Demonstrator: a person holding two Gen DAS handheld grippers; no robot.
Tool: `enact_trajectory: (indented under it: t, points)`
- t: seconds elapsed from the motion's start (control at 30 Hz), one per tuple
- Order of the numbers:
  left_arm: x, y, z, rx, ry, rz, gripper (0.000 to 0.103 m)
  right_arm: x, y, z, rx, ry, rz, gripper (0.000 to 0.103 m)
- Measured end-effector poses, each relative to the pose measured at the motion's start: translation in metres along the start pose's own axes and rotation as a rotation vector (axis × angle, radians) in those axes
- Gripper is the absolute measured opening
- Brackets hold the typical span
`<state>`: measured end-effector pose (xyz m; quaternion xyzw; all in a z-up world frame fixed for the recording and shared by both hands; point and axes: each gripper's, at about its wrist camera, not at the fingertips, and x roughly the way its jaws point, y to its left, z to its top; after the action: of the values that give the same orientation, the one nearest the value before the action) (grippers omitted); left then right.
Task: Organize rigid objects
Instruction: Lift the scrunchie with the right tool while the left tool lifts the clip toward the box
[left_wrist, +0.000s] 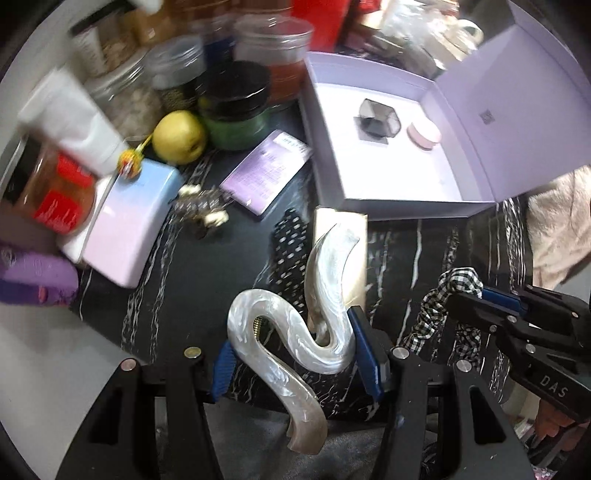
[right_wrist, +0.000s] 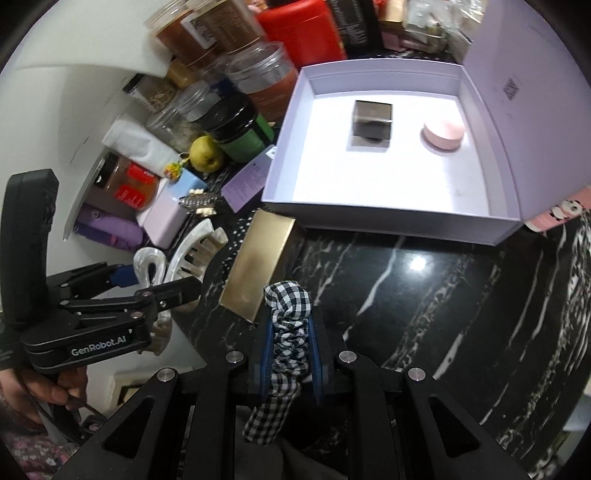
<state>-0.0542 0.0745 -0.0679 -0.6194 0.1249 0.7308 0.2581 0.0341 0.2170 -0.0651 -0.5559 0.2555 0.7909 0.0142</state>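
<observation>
Left wrist view: left gripper clamps the pearl hair claw; right gripper is closed on the checked scrunchie, both above the marble counter.
Risk: the curved, glossy claw may pivot or slip before reaching the lilac box. Legible: "GenRobot.AI", "DAS".

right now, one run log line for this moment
left gripper: shut on pearl hair claw | right gripper: shut on gingham scrunchie | lilac box: open, holds dark cube, pink compact
</observation>
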Motion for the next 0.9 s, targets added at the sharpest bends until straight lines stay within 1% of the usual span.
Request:
enact_trajectory:
  t: [0.17,0.53,0.67,0.9]
  points:
    - [0.001,-0.020,0.011,0.086,0.010,-0.011,0.055,-0.007,-0.008,-0.002,0.029,-0.007,-0.018,0.017]
    - [0.006,-0.039,0.042,0.192,0.042,-0.036,0.055,-0.016,-0.027,0.007,0.121,-0.026,-0.037,0.017]
    - [0.008,-0.045,0.053,0.227,0.049,-0.041,0.055,-0.018,-0.033,0.013,0.157,-0.023,-0.034,0.017]
    - [0.011,-0.054,0.074,0.271,0.060,-0.051,0.055,-0.021,-0.042,0.028,0.184,-0.031,-0.055,0.017]
